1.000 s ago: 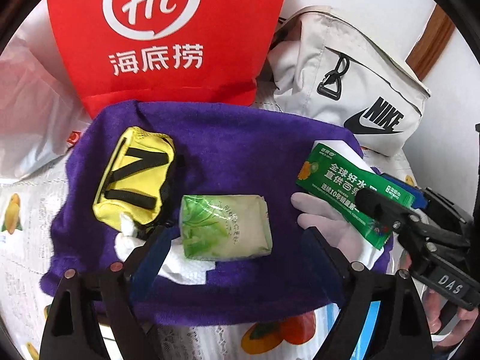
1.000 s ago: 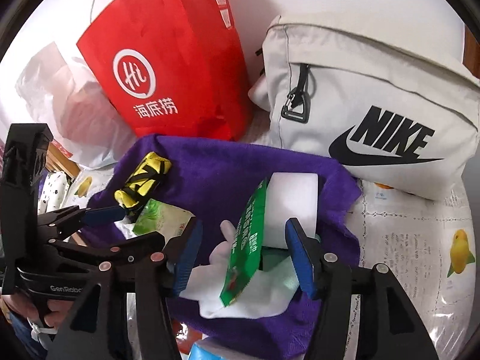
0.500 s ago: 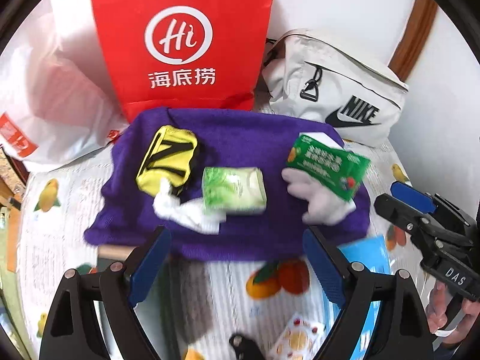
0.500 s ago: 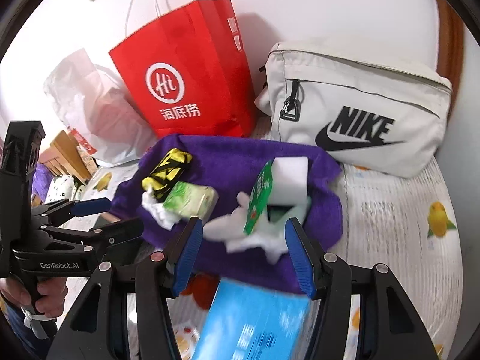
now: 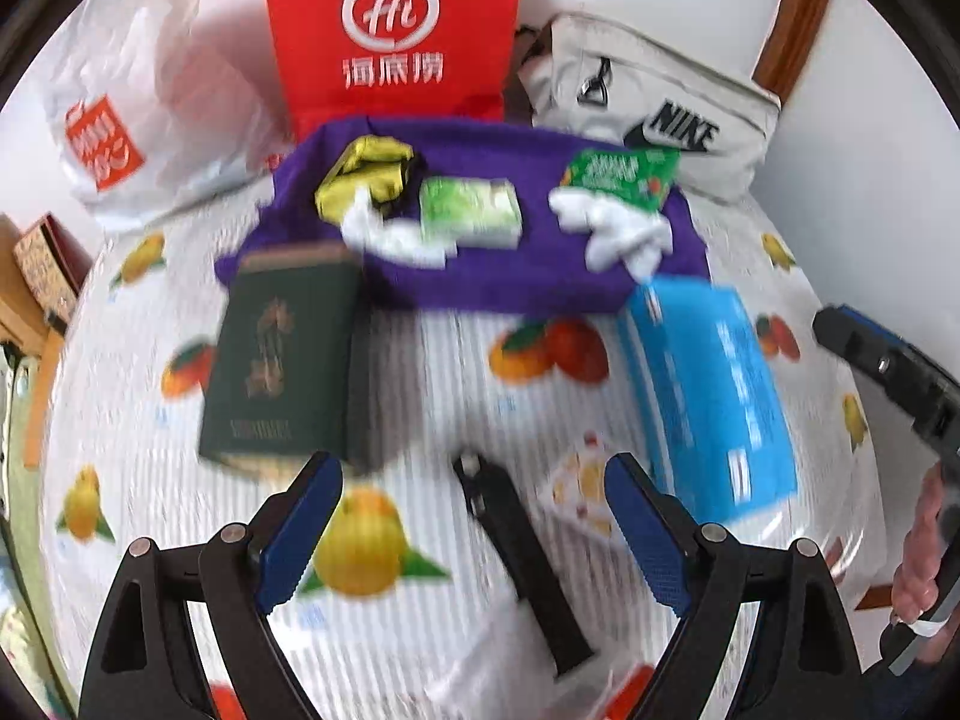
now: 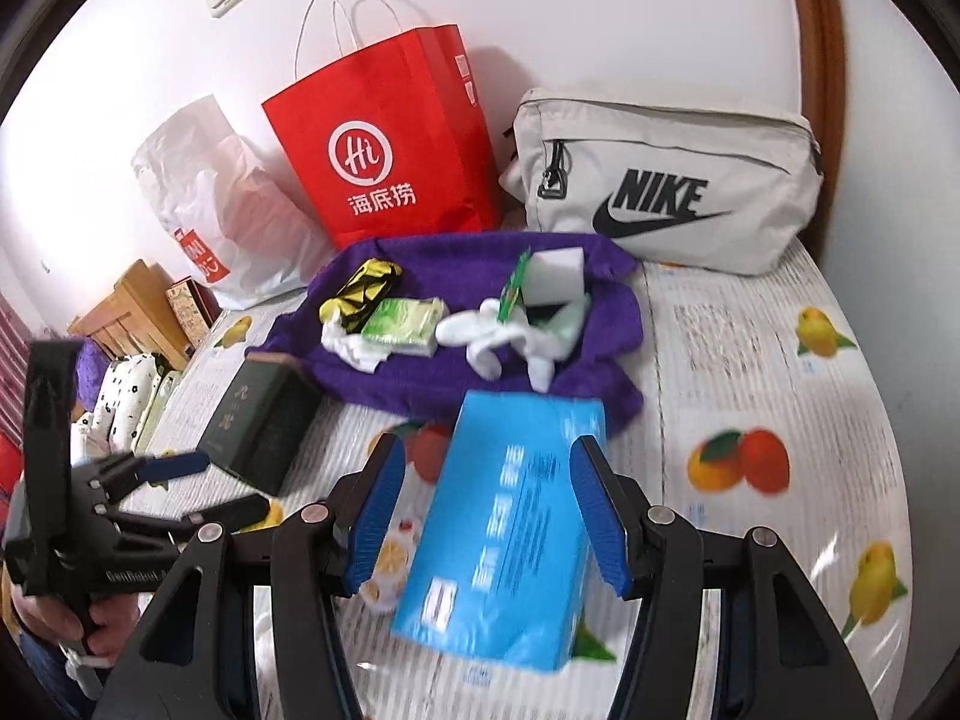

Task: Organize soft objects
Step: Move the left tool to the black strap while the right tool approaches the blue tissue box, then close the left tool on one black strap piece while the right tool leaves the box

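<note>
both grippers have pulled back from the purple folded towel (image 6: 456,372), jaws spread wide and empty. on the towel, left to right: a yellow-black fabric pouch (image 6: 360,288), a green soft tissue pack (image 6: 402,324), white gloves (image 6: 498,336). left gripper (image 5: 474,534) hovers before it; right gripper (image 6: 486,516) straddles a blue tissue box (image 6: 510,516).

**Left tongs spread above the fruit-print worktop**

The left tongs (image 5: 474,531) gape, holding nothing. Ahead lie a dark green box (image 5: 279,354), a blue box (image 5: 708,396) and a purple towel (image 5: 528,276) carrying a green tissue pack (image 5: 471,210).
</note>
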### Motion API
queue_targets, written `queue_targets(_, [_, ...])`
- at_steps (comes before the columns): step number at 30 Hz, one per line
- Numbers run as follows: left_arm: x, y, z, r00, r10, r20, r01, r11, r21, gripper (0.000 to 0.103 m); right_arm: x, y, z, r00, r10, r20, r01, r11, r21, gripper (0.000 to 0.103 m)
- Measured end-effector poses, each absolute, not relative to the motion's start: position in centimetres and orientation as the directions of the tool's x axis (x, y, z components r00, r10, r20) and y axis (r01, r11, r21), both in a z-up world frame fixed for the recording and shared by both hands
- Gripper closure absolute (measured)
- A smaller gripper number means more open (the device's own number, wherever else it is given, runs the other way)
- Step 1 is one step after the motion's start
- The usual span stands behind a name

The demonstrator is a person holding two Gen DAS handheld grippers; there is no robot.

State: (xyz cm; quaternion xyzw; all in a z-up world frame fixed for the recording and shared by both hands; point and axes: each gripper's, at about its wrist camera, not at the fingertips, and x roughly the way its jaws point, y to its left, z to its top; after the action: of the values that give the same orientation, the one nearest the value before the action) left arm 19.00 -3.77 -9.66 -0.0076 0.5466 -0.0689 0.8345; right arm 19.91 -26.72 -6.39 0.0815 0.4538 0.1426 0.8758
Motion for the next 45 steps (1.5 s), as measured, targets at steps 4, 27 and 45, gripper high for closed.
queue_targets(4, [16.4, -4.5, -11.0, 0.372, -0.106, -0.922, 0.108, 0.992, -0.07, 0.015, 17.9, -26.7, -6.7, 0.548, 0.341, -0.764, -0.181, 0.94, 0.29, 0.046])
queue_targets(27, [11.1, -8.4, -16.5, 0.348, -0.048, -0.936, 0.164, 0.986, 0.01, 0.056, 12.4, -28.5, -10.0, 0.533, 0.365, -0.764, -0.158, 0.929, 0.335, 0.046])
queue_targets(45, [12.1, -5.5, -15.2, 0.354, -0.175, -0.919, 0.174, 0.978, -0.119, 0.082, 12.9, -28.5, -11.3, 0.511, 0.374, -0.774, -0.146, 0.925, 0.351, 0.046])
